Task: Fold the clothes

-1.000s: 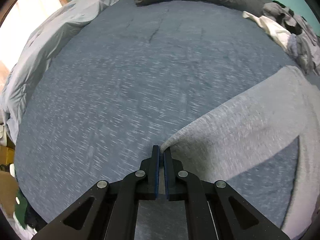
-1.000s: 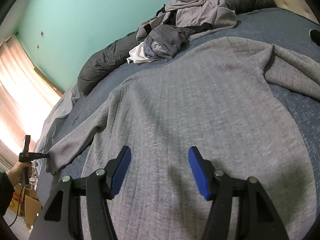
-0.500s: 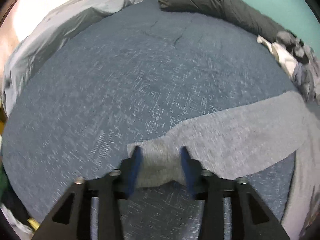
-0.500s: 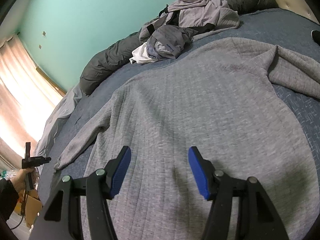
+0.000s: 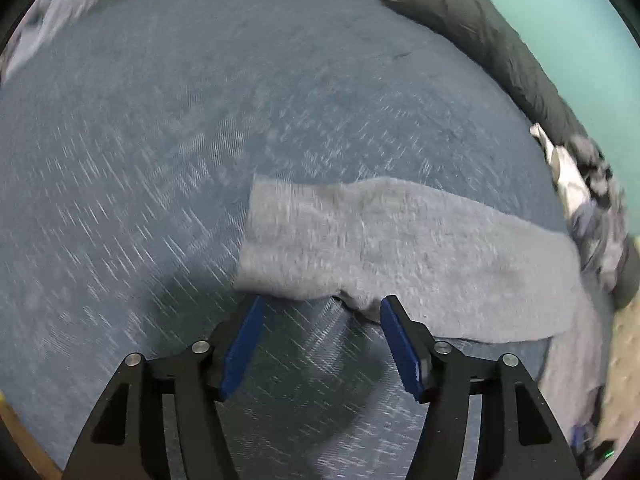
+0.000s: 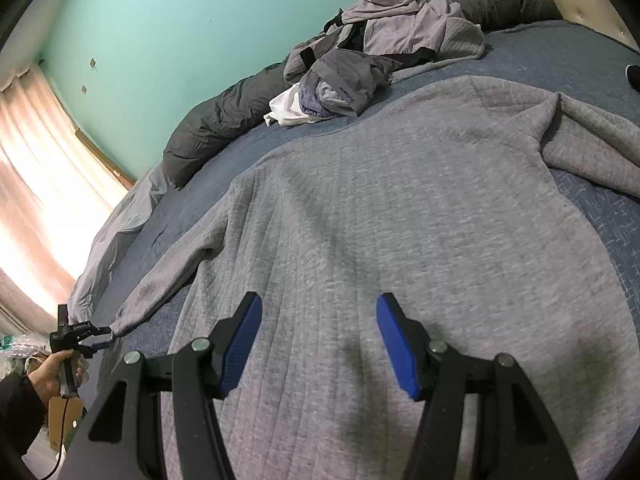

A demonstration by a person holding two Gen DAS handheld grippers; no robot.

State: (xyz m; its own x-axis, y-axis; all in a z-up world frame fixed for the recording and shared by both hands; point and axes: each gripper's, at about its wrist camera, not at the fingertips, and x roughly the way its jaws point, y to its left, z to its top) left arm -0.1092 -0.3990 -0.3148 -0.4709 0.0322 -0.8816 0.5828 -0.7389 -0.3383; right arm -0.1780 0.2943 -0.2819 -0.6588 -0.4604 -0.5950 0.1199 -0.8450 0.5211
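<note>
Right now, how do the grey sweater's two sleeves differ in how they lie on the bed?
The left sleeve is stretched out straight and flat on the blue bedspread, its cuff by the left gripper, whose jaws are opening off it. The right sleeve lies bunched in folds near the shoulder, no gripper near it. Both are the same ribbed grey knit of one sweater.

Grey ribbed sweater [image 6: 400, 220]; blue flecked bedspread [image 5: 200, 120], perhaps woven.

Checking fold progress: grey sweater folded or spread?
Spread. The grey sweater lies flat on the bed, both sleeves out to its sides.
</note>
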